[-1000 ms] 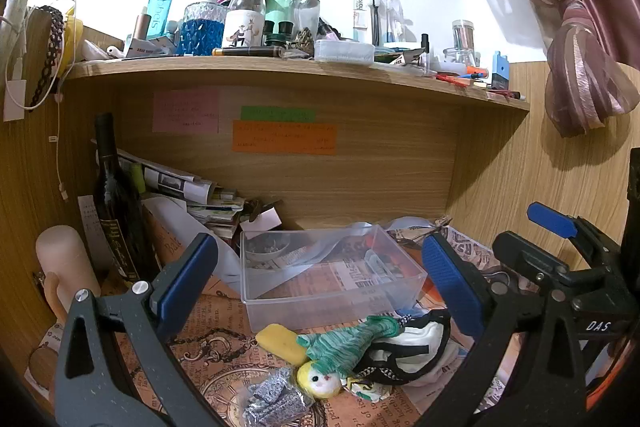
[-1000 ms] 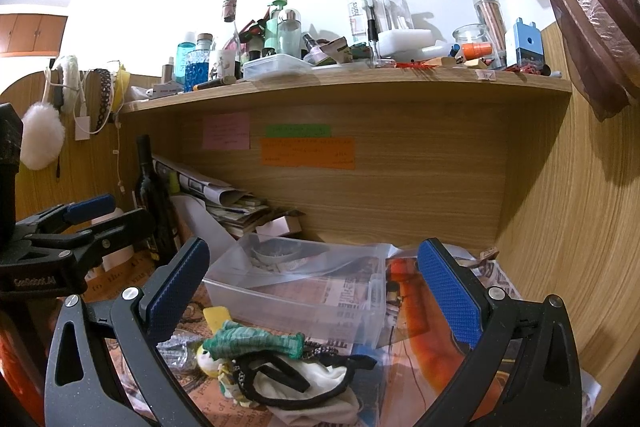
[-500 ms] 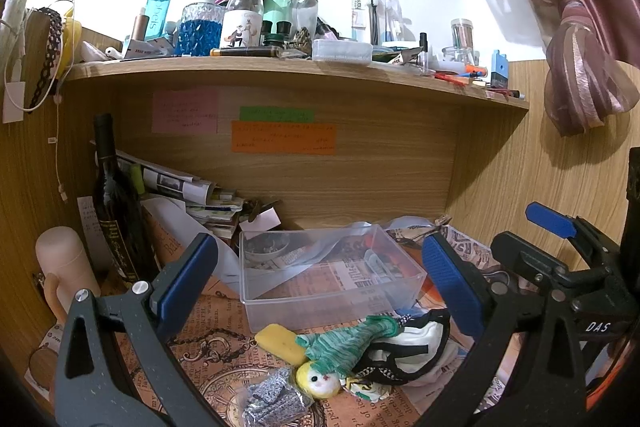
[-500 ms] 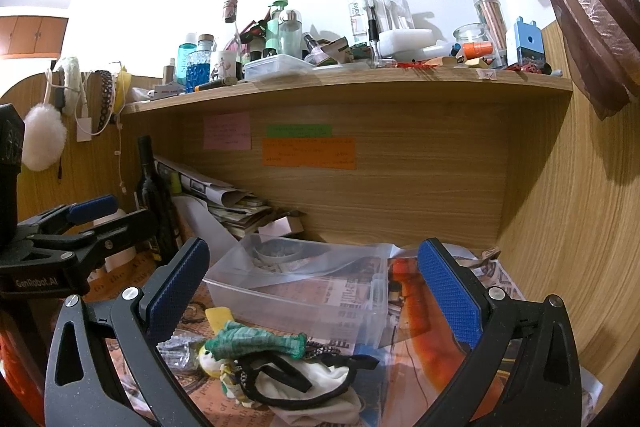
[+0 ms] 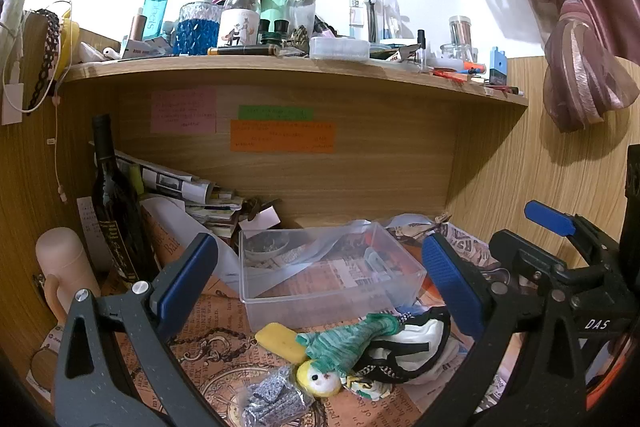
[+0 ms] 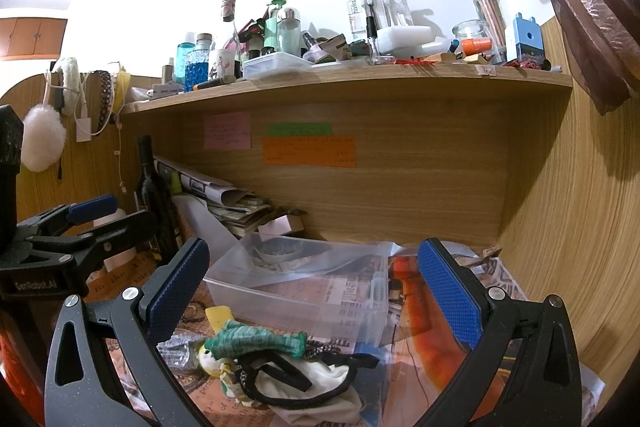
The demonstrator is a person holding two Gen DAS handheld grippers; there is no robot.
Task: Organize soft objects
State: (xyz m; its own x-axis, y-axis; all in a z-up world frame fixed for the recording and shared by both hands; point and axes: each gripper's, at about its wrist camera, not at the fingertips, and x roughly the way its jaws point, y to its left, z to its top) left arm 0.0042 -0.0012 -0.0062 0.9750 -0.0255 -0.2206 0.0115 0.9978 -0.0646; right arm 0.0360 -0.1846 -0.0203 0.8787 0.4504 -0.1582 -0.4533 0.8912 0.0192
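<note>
A pile of soft things lies on the paper-covered desk in front of a clear plastic box [image 5: 328, 275]: a yellow sponge [image 5: 280, 341], a green knitted doll [image 5: 348, 341] with a yellow head, a white cloth with black straps [image 5: 412, 347] and a small grey bag [image 5: 272, 399]. My left gripper [image 5: 320, 287] is open and empty, above the pile. My right gripper [image 6: 312, 291] is open and empty; the doll [image 6: 256, 341], the cloth [image 6: 304, 379] and the box [image 6: 304, 279] lie below it. The right gripper shows at the right in the left wrist view [image 5: 560, 259].
A dark wine bottle [image 5: 116, 207] and a beige flask [image 5: 66, 267] stand at the left. Rolled newspapers [image 5: 180, 187] lean at the back. A shelf [image 5: 280, 67] crowded with bottles hangs overhead. Wooden walls close in left and right. A curtain [image 5: 580, 67] hangs at the right.
</note>
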